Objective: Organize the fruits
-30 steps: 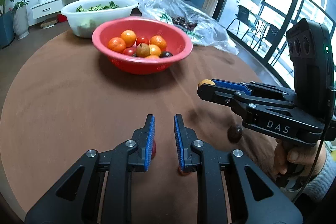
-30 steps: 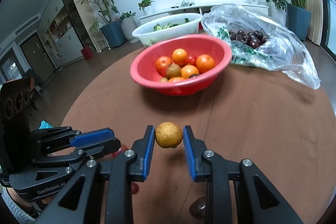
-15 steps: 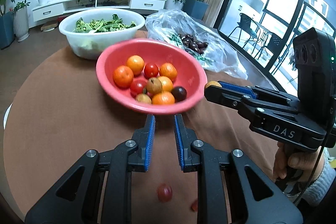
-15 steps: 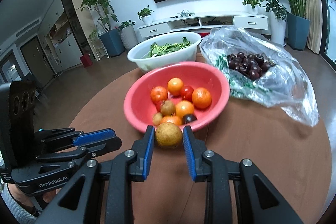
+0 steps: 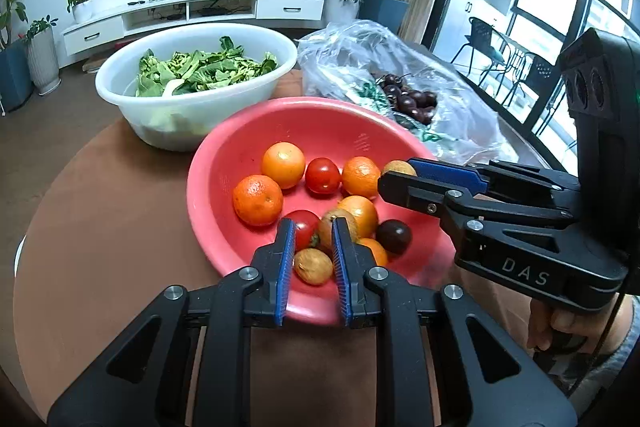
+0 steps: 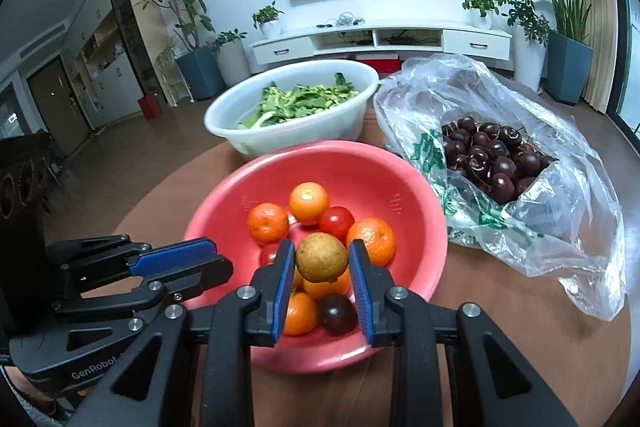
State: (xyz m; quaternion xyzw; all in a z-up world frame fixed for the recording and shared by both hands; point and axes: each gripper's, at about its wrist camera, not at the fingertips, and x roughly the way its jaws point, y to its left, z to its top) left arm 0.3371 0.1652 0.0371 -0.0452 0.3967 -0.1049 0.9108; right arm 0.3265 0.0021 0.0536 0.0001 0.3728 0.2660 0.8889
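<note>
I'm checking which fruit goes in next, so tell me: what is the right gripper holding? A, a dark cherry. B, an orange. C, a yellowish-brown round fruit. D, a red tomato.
C: in the right wrist view the right gripper has its blue pads pressed on either side of a yellowish-brown round fruit, held over the red bowl of oranges and tomatoes.
</note>
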